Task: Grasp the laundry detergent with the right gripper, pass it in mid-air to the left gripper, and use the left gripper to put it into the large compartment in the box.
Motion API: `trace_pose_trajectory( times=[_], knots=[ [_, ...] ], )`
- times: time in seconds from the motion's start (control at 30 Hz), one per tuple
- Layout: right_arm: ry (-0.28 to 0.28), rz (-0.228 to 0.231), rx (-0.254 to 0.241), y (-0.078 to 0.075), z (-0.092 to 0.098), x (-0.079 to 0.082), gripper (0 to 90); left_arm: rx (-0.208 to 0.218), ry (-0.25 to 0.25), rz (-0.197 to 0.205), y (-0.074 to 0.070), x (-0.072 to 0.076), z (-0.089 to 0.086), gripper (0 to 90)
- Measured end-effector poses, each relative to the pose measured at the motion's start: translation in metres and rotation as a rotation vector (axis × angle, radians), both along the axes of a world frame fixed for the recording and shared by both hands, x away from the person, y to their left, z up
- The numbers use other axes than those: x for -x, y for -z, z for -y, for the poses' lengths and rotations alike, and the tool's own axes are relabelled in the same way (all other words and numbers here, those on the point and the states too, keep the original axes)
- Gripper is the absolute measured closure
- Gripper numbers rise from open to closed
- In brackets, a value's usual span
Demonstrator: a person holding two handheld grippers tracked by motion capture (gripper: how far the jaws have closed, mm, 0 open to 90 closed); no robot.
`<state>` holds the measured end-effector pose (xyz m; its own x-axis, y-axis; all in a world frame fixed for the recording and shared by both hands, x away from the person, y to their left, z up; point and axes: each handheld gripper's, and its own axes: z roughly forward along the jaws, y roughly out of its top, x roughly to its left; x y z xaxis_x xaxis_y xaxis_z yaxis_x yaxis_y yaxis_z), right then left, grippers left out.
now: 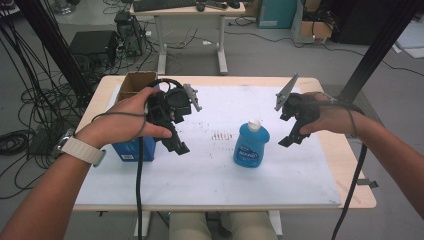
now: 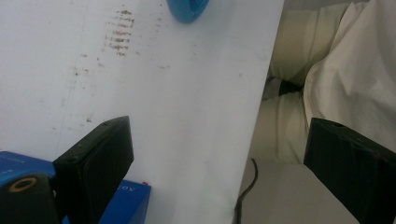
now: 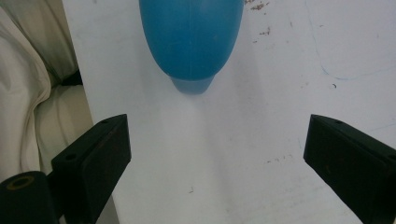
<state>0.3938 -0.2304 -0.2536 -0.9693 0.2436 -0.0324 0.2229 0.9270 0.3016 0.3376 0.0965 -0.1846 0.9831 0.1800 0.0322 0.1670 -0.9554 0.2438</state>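
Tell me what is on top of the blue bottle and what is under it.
A white cap tops the blue bottle, which stands upright on the white mat. The patch of mat beneath its base is covered.

Blue translucent plastic bottle [image 1: 251, 145] w/ white plastic cap – smooth, glossy, paper label on front. White sheet covering the table [image 1: 210, 175] – matt, scuffed, brown speckled marks near centre. Light wooden table edge [image 1: 357, 197] – smooth, pale finish. Blue cardboard box [image 1: 129, 149] – slight sheen, printed. Brown open cardboard carton [image 1: 134, 81] – matt, raw. Black gripper pads [image 3: 98, 158] – matt plastic, faintly textured. Cream cloth trousers [image 2: 345, 70] – soft, creased.
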Motion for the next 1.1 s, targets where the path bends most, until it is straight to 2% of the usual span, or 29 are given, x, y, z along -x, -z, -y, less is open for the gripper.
trace_pose_trajectory(
  times=[0.27, 0.57, 0.87, 1.03, 1.1],
  knots=[
    [0.009, 0.019, -0.008, -0.008, 0.0, 0.006, 6.9, 0.001, -0.005, 0.007, -0.001, 0.005, 0.0, 8.5],
    [0.022, 0.039, -0.021, -0.01, -0.001, 0.013, 5.3, -0.003, -0.005, 0.013, -0.001, 0.011, -0.002, 8.5],
    [0.037, 0.051, -0.035, -0.01, -0.001, 0.016, 5.0, 0.003, -0.012, 0.015, 0.002, 0.01, -0.004, 8.5],
    [0.041, 0.052, -0.055, -0.008, -0.001, 0.018, 4.7, 0.003, -0.01, 0.01, 0.004, 0.007, -0.003, 8.5],
    [0.059, 0.048, -0.071, -0.005, -0.001, 0.019, 4.5, 0.004, -0.006, 0.011, 0.005, 0.006, -0.002, 8.5]
  ],
)
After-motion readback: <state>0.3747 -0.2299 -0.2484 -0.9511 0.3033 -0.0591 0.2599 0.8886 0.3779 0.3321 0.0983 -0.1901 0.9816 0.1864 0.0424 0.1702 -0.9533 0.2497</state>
